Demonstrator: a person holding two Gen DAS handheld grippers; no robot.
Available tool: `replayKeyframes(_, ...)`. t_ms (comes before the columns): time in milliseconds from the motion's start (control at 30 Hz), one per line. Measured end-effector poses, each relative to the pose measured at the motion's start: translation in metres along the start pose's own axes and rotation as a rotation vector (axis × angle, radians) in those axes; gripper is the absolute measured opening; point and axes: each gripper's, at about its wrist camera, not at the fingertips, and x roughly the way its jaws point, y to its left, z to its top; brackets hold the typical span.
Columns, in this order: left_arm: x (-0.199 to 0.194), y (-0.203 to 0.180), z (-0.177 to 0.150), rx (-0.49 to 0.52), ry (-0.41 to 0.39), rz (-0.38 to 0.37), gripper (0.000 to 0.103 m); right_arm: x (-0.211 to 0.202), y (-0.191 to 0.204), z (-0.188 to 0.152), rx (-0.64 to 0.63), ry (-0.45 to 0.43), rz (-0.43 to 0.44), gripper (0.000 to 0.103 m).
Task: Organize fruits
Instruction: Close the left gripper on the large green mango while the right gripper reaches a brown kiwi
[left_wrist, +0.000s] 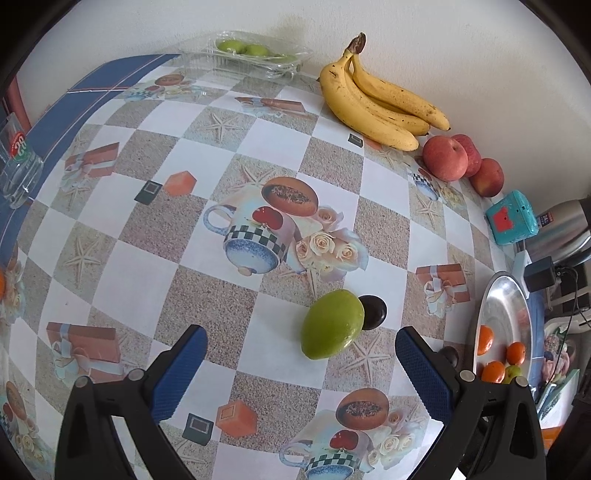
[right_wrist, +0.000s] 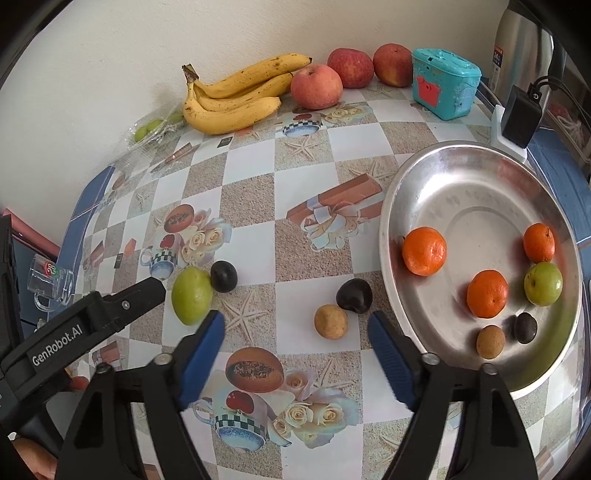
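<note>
Fruits sit scattered on the patterned tablecloth (right_wrist: 303, 177) — oval green fruit (right_wrist: 192, 295) by the spread left gripper (left_wrist: 301, 350), small tan round fruit (right_wrist: 331, 321) and dark plum (right_wrist: 354, 295) ahead of the right gripper (right_wrist: 295, 332), its jaws parted around nothing — then the round steel tray (right_wrist: 480, 177) holding three oranges (right_wrist: 424, 251).

Three oranges (right_wrist: 424, 251) lie in the steel tray (right_wrist: 480, 177); a green fruit (right_wrist: 192, 295) touches a dark plum (right_wrist: 224, 276) outside.

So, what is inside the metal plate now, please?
The metal plate holds three oranges, one green fruit, one small brown fruit and one small dark fruit. Its near rim is hidden behind the right gripper, which is open and empty.
</note>
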Motion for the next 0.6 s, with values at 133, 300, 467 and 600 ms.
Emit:
replayKeyframes(133, 0.004, -0.005, 0.001, 0.006, 0.003, -0.032, 0.102, 0.006, -0.004, -0.001, 0.007, 0.019, -0.002, 0.069)
replayKeyframes(300, 0.01, -0.014, 0.0, 0.04, 0.007, -0.053, 0.099, 0.012, -0.008, -0.002, 0.023, 0.04, -0.019, 0.066)
replayKeyframes(467, 0.02, -0.018, -0.002, 0.051, 0.031, -0.078, 0.094, 0.019, -0.012, -0.003, 0.035, 0.062, -0.026, 0.065)
replayKeyframes(600, 0.026, -0.019, -0.002, 0.058, 0.038, -0.083, 0.092, 0.024, -0.016, -0.004, 0.045, 0.075, -0.032, 0.062)
